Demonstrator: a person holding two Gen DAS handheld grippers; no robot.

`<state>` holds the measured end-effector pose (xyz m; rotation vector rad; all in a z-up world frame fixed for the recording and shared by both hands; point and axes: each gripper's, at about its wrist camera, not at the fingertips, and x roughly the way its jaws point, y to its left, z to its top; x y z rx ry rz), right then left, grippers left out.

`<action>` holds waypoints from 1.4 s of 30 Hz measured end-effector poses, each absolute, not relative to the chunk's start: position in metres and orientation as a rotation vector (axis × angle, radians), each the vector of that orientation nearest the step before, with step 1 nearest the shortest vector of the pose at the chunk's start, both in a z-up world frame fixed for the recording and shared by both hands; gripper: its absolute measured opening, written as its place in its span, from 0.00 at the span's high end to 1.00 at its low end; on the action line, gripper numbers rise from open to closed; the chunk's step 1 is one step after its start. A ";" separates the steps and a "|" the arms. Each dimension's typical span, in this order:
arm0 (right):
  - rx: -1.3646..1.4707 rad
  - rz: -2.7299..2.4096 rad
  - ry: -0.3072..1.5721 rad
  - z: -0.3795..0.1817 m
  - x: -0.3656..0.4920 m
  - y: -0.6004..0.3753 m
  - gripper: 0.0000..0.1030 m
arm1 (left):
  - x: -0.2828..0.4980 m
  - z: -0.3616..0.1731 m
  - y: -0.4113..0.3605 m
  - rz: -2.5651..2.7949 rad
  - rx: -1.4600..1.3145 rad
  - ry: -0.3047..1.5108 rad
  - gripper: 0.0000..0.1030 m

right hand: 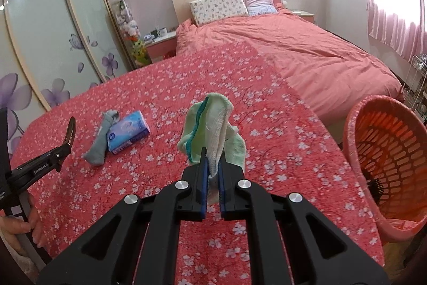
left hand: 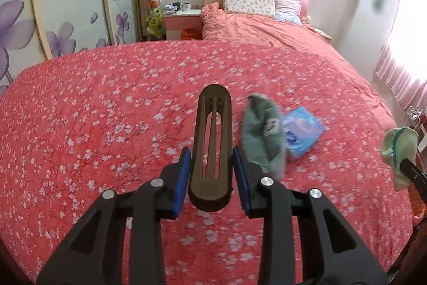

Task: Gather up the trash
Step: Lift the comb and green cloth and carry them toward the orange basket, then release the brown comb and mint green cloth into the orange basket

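My left gripper (left hand: 211, 167) is shut on a dark brown hair clip (left hand: 212, 140) and holds it above the red floral bedspread (left hand: 106, 108). A grey-green sock (left hand: 263, 132) and a blue tissue pack (left hand: 303, 132) lie just right of it. My right gripper (right hand: 212, 178) is shut on a light green sock (right hand: 213, 130), held up over the bed. In the right wrist view the grey-green sock (right hand: 102, 132) and the tissue pack (right hand: 128, 131) lie to the left, and the left gripper with the hair clip (right hand: 70, 131) shows at the far left.
An orange plastic basket (right hand: 384, 159) stands at the right edge of the bed. A pink duvet (right hand: 307, 58) and pillows (right hand: 218, 6) lie at the far end. A wardrobe with purple flowers (left hand: 53, 18) is on the left, a nightstand (left hand: 182, 23) beyond.
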<state>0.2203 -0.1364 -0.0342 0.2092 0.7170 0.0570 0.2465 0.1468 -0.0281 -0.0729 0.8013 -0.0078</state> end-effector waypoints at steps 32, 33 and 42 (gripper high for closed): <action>0.326 -0.125 0.482 0.021 0.165 -0.251 0.94 | 0.219 0.053 -0.066 -0.478 0.005 0.693 0.69; 0.331 -0.137 0.478 0.022 0.162 -0.257 0.94 | 0.218 0.053 -0.077 -0.501 0.008 0.694 0.69; 0.417 -0.246 0.430 0.018 0.136 -0.322 0.94 | 0.200 0.045 -0.173 -0.690 0.050 0.704 0.69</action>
